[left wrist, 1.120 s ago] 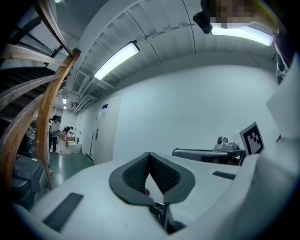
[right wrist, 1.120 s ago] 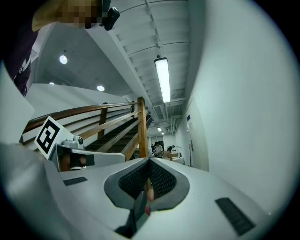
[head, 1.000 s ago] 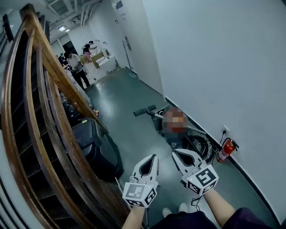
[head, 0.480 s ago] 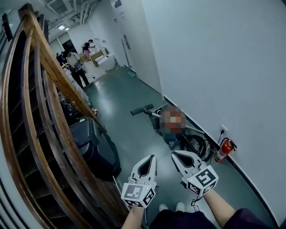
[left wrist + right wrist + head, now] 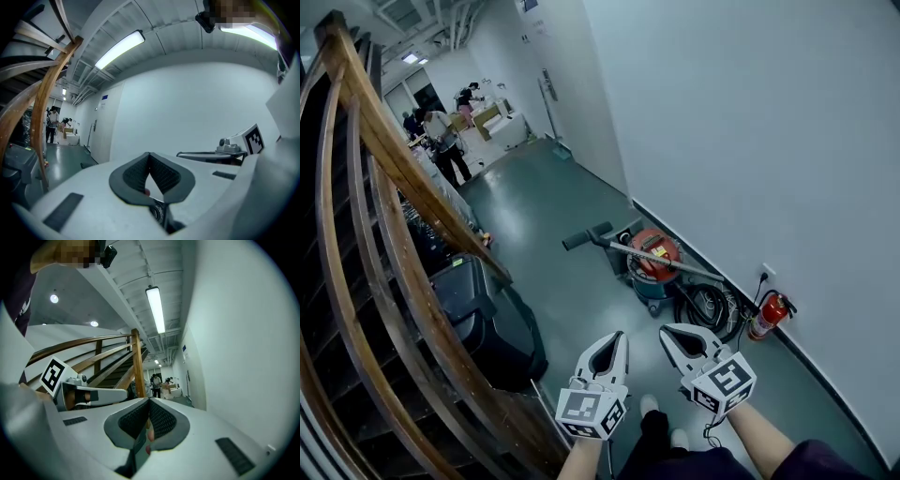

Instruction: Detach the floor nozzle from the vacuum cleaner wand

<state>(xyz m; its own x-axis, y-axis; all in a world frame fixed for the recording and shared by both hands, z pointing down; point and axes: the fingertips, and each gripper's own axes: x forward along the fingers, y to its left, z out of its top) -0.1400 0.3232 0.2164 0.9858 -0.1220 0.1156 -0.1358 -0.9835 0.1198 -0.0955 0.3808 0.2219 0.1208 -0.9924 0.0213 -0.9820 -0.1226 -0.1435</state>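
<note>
In the head view a red canister vacuum (image 5: pixel 656 255) stands on the floor by the right wall. Its metal wand (image 5: pixel 661 256) lies across the top of it. The dark floor nozzle (image 5: pixel 585 235) at the wand's end points left, and a black hose (image 5: pixel 709 306) is coiled beside the canister. My left gripper (image 5: pixel 621 336) and right gripper (image 5: pixel 667 330) are side by side in the air, well short of the vacuum. Both are shut with nothing in them. The left gripper view shows its own jaws (image 5: pixel 149 155) closed, and the right gripper view shows the same (image 5: pixel 149 401).
A curved wooden stair railing (image 5: pixel 384 216) fills the left side, with a black bin (image 5: pixel 483 319) at its foot. A red fire extinguisher (image 5: pixel 767 315) stands against the right wall. Several people (image 5: pixel 441 141) are far down the green-floored corridor.
Both grippers have dropped a little and stay shut. The view has shifted, so the vacuum sits nearer and more to the middle.
</note>
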